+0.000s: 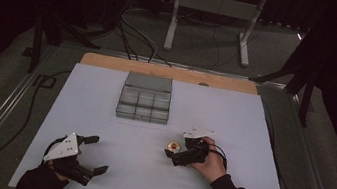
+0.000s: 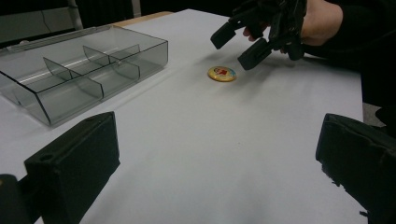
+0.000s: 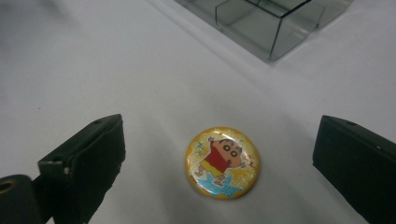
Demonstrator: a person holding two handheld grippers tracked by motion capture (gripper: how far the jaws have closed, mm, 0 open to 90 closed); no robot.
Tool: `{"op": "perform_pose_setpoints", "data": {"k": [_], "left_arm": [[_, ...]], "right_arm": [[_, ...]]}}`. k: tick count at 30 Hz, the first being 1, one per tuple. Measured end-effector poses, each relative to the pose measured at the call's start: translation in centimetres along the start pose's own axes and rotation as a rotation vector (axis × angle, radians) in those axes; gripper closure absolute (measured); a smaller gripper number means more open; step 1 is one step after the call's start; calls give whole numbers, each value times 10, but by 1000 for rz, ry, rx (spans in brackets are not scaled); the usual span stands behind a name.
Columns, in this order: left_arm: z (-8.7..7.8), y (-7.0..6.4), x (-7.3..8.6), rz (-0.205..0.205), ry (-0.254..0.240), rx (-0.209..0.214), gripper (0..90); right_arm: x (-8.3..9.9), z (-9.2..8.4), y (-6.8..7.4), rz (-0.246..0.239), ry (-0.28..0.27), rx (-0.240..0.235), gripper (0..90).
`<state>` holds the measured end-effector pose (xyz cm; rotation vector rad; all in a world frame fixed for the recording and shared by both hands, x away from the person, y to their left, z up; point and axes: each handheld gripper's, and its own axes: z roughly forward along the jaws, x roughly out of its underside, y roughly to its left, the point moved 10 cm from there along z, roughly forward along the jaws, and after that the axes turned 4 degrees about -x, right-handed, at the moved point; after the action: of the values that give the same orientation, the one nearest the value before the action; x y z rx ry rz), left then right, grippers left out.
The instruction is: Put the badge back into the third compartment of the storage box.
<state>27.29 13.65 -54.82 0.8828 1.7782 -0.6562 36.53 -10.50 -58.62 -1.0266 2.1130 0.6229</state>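
Near the tabletop's (image 1: 102,115) front-left corner, the left gripper (image 1: 97,154) rests idle with its jaws spread wide and nothing between them; in the left gripper view its two black jaws frame bare white surface.

Further in, right of centre and a little toward the front edge, lies the badge (image 3: 222,162), a round yellow pin with a cartoon figure, flat on the tabletop, face up. The right gripper (image 1: 170,154) hovers just beside it, tilted down toward it, jaws released and well apart. In the right gripper view the badge sits between the two jaws, touching neither; the left gripper view shows the jaws just above and behind it.

Toward the far edge, about mid-width, stands the clear organizer (image 1: 143,105), lid swung back, its compartments empty as far as can be seen.

The step in hand looks like the approach to pick up the badge. The next move likely calls for lowering until the jaw tips reach the surface, then closing squarely on the thin rim. The badge is flat and could slip or skid out sideways.
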Motion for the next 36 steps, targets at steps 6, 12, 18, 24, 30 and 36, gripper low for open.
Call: {"op": "perform_pose_setpoints", "data": {"k": [6, 12, 18, 24, 30, 36], "left_arm": [[1, 0, 1, 2, 5, 0, 0], [1, 0, 1, 3, 6, 2, 0], [1, 0, 1, 4, 7, 2, 0], [1, -1, 1, 3, 6, 7, 0], [1, 0, 1, 0, 5, 4, 0], [1, 0, 1, 1, 6, 4, 0]], "right_arm": [[4, 7, 0, -24, 36, 4, 86], [7, 12, -2, -36, 60, 8, 166], [9, 15, -4, -59, 89, 22, 268], [11, 17, -2, -86, 106, 18, 384], [11, 17, -1, -72, 129, 18, 395], [11, 17, 0, -64, 143, 32, 415]]}}
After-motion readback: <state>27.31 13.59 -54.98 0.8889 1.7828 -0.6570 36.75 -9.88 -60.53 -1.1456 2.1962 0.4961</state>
